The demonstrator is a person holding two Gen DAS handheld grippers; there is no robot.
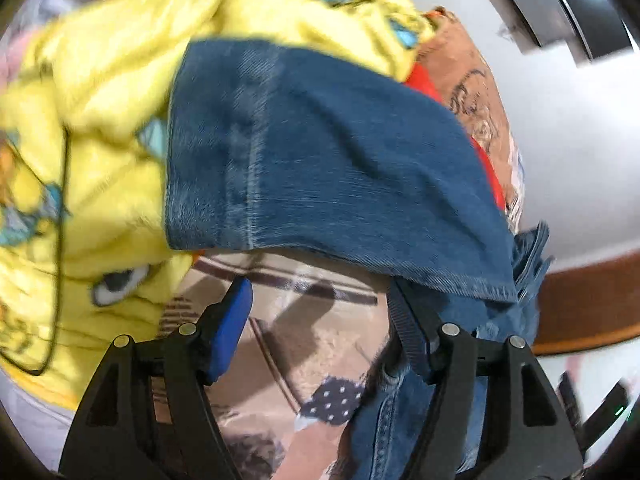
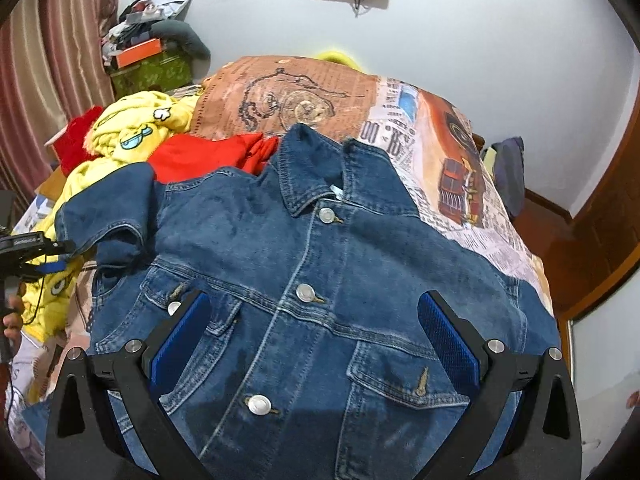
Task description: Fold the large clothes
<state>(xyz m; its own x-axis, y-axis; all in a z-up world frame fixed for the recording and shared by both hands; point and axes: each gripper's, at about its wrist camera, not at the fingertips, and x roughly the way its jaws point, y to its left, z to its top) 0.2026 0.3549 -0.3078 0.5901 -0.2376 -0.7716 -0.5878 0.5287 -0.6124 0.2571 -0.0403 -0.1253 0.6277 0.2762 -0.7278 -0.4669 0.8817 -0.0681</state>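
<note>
Lying buttoned-side up across the printed bedspread: a denim jacket, spread flat, presumably so the sleeves can be brought in over the body before the halves are folded. Running away from the right wrist view, hem nearest and collar farthest, so the long axis is pointing from the near edge of the bed toward the wall. Lying doubled over the shoulder on the left side of that view: one sleeve, cuff end resting against the yellow cartoon-print garment and near the red cloth heaped behind. Hovering above the lower chest, between the two flap pockets: the right gripper, blue pads standing wide apart and gripping nothing, seemingly waiting over the middle of the garment. Hanging beside that sleeve, seen large in the left wrist view as a blue denim panel with its seam running up the picture: the left gripper, jaws parted with only bedspread showing between the fingers, nothing pinched; one finger sitting right against denim folds, contact not clear through the blur. Judging by this, probably dealing with the sleeve fold, the body fold not yet made.
</note>
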